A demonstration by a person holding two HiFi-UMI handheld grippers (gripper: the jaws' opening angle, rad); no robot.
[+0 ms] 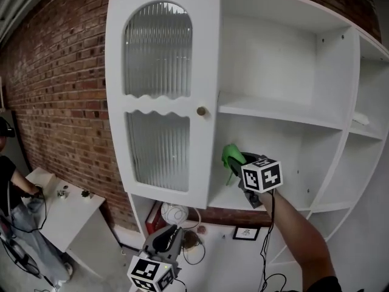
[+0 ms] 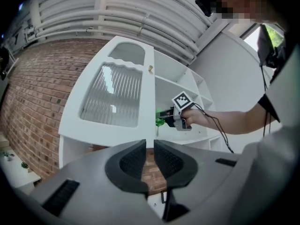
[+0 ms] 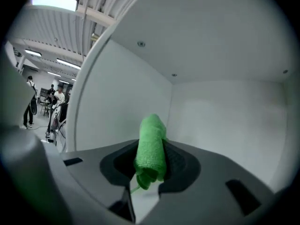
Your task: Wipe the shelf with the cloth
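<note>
Red brick wall (image 1: 55, 78) behind a tall white cabinet (image 1: 337, 72), whose left door (image 1: 163, 96) carries two ribbed glass panels and a small round knob (image 1: 200, 111). A low white bench (image 1: 70, 218) stands at the left against the brick. Overhead is a ribbed white ceiling (image 2: 122, 8) with a lit strip lamp (image 3: 54, 2). The floor (image 1: 225, 266) is pale.
</note>
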